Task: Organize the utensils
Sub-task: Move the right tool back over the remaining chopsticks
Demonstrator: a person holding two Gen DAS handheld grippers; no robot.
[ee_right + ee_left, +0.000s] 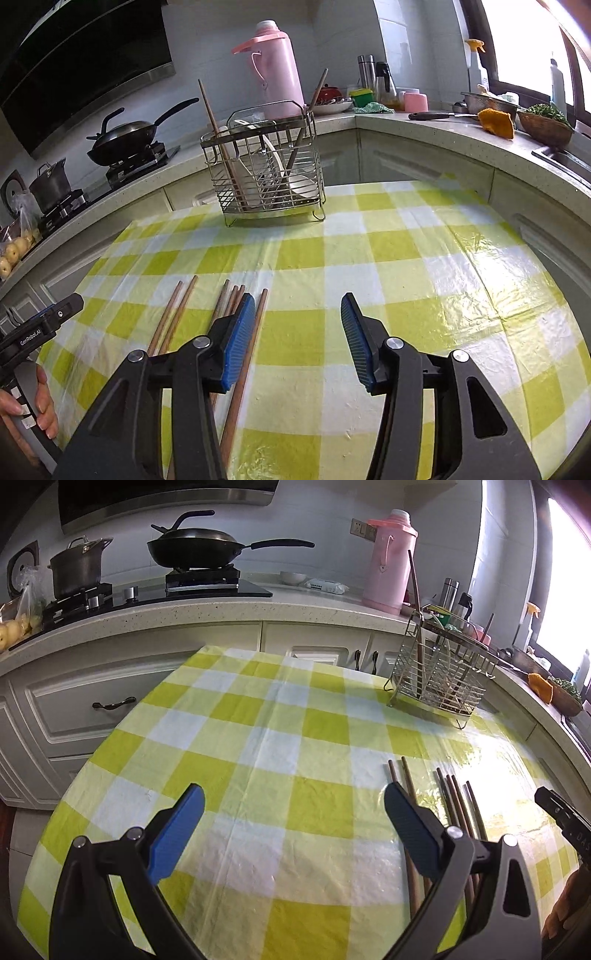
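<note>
- Chopsticks right under the right gripper: a loose brown bundle flat on the checked surface, long axes running away from the gripper toward the rack, roughly in line with its fingers.
- Right gripper spread about halfway, nothing between the pads. Its left blue pad sits over the bundle; one stick shows just inside that pad, the rest fan out to the gripper's left.
- That is the relation that counts, by my reading: the sticks lie left of the gap's centre, so a small shift left and a drop should bracket one before closing. Sticks lying close together make it easy to catch several at once.
- Left gripper spread wide and empty over bare cloth. The same sticks lie off to its right, partly behind its right pad.
- Right gripper looks the nearer one to the bundle; in the right wrist view the left tool and the hand holding it hang at the far left edge.
- Farther ahead, the wire utensil rack stands at the far end of the surface, ahead and slightly left, already holding a couple of chopsticks and white spoons.
- Open cloth between bundle and rack, nothing in the way.
- Beyond that, kitchen counter with a pink thermos, and a wok on the stove to the left.
</note>
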